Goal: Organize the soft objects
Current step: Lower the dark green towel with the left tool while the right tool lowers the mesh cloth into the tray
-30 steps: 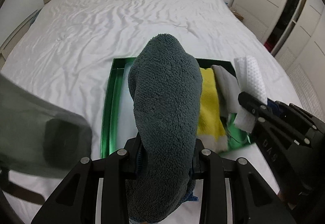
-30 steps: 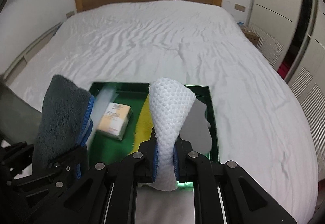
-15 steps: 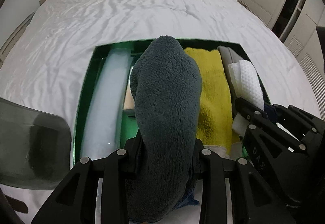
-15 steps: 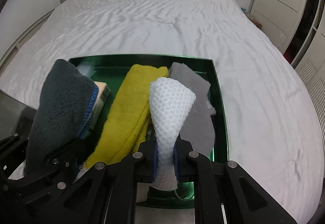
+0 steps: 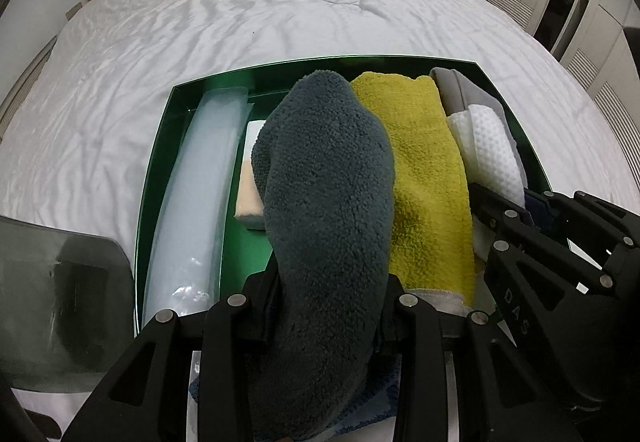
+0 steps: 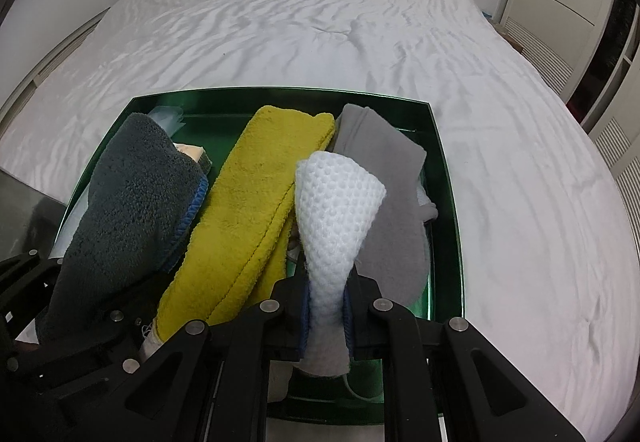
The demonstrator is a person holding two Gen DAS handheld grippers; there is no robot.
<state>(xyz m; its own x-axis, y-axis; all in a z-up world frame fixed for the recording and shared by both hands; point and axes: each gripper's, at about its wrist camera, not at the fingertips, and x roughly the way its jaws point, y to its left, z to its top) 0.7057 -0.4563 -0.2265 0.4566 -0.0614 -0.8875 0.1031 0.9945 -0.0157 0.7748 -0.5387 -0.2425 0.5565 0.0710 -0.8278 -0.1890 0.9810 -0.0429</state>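
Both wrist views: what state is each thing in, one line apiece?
Left tool: shut on the dark grey towel, held over the tray.
Right tool: shut on the white waffle cloth.
Green tray: on the bed, partly filled.
Yellow towel: folded, lying in tray.
Light grey cloth: folded, lying in tray.
Tissue pack: in tray, partly hidden.

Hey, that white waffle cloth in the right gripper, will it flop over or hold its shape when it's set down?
The white waffle cloth probably flops: it is thin, pinched at one end, and already curls. It looks light.
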